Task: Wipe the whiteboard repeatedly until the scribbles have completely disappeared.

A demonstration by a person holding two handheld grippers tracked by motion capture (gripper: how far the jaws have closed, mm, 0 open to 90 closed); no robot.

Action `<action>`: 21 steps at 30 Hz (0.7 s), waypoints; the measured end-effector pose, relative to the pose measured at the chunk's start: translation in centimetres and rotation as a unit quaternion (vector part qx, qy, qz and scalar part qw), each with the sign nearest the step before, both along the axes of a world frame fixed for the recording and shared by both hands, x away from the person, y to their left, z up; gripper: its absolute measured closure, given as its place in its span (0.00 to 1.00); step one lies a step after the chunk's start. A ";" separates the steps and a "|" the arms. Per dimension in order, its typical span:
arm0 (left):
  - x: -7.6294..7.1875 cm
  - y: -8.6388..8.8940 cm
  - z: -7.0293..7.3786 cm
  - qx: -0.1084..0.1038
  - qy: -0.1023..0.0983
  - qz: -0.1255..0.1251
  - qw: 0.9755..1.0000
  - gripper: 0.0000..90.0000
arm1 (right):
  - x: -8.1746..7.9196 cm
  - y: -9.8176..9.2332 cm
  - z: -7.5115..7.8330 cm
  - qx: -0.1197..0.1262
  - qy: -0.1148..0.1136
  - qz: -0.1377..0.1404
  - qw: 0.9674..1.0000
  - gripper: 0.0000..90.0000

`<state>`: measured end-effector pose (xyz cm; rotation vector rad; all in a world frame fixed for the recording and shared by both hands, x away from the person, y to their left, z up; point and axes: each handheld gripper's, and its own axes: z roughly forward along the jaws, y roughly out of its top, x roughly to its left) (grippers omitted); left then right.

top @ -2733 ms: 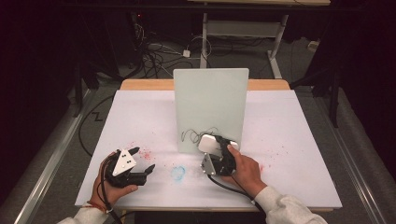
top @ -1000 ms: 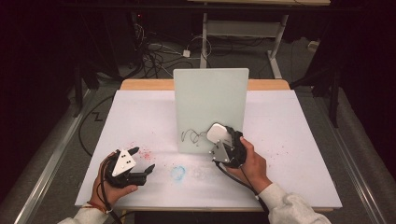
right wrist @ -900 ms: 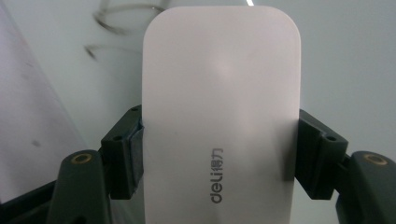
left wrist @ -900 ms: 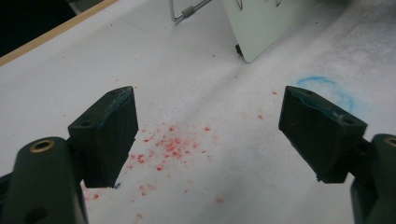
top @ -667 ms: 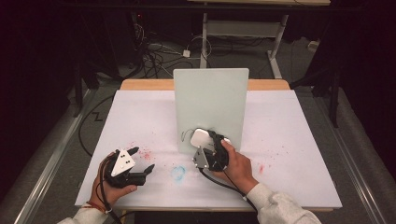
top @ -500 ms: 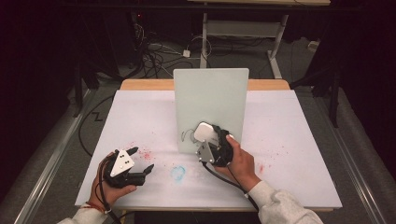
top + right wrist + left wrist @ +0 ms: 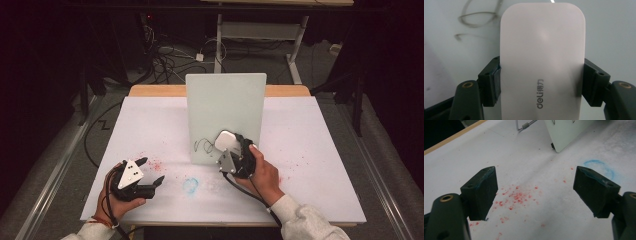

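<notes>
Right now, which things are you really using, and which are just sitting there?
Using:
right gripper, shut on the white eraser
whiteboard, standing upright
black scribble on it

Just there:
left gripper, open, holding nothing
red crumbs
blue smudge
table

Eraser's lower end cut off

- Right gripper, clamped on a white eraser: shifted from low at the whiteboard's right edge to further left, against its lower face.
- Eraser: now just right of the scribble.
</notes>
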<state>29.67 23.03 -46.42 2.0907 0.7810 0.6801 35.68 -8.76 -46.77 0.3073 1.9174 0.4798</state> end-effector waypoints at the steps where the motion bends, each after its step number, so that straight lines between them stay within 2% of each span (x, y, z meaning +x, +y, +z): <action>1: 0.0 0.0 0.0 0.001 0.000 -0.001 1.000 0.21 | -0.2 0.4 -0.5 -0.017 -0.001 0.006 1.000 0.34; 2: 0.0 -0.1 0.0 0.001 0.000 -0.002 1.000 0.21 | -0.6 1.2 -1.3 -0.041 0.006 0.018 0.999 0.34; 3: 0.0 -0.1 0.0 0.000 0.000 -0.002 1.000 0.21 | -0.6 1.2 -1.3 -0.041 0.006 0.018 0.999 0.34; 4: 0.0 -0.1 0.0 0.001 0.000 -0.002 1.000 0.21 | -0.7 1.5 -1.6 -0.053 0.009 0.026 0.998 0.34; 6: 0.0 -0.1 0.0 0.001 0.001 -0.003 1.000 0.21 | -1.2 2.7 -2.8 -0.090 0.028 0.049 0.994 0.34; 8: -0.1 -0.1 0.0 0.001 0.000 -0.003 1.000 0.21 | -1.8 3.6 -3.9 -0.134 -0.007 0.044 0.990 0.34; 9: -0.1 -0.1 0.0 0.000 0.000 -0.003 1.000 0.21 | -1.8 3.7 -3.9 -0.134 -0.008 0.042 0.990 0.34; 11: 0.0 0.0 0.0 0.000 0.000 -0.004 1.000 0.21 | -1.5 3.6 -3.5 -0.121 0.005 0.048 0.991 0.34; 16: -0.1 0.0 0.1 0.001 0.000 -0.004 1.000 0.21 | -1.2 3.3 -3.0 -0.104 0.006 0.051 0.993 0.34; 18: -0.1 0.1 0.1 0.000 -0.001 -0.003 1.000 0.21 | -1.1 3.2 -2.7 -0.103 0.001 0.047 0.994 0.34; 21: 0.0 0.1 0.1 -0.001 0.000 -0.002 1.000 0.21 | -0.7 2.7 -1.8 -0.090 -0.001 0.038 0.995 0.34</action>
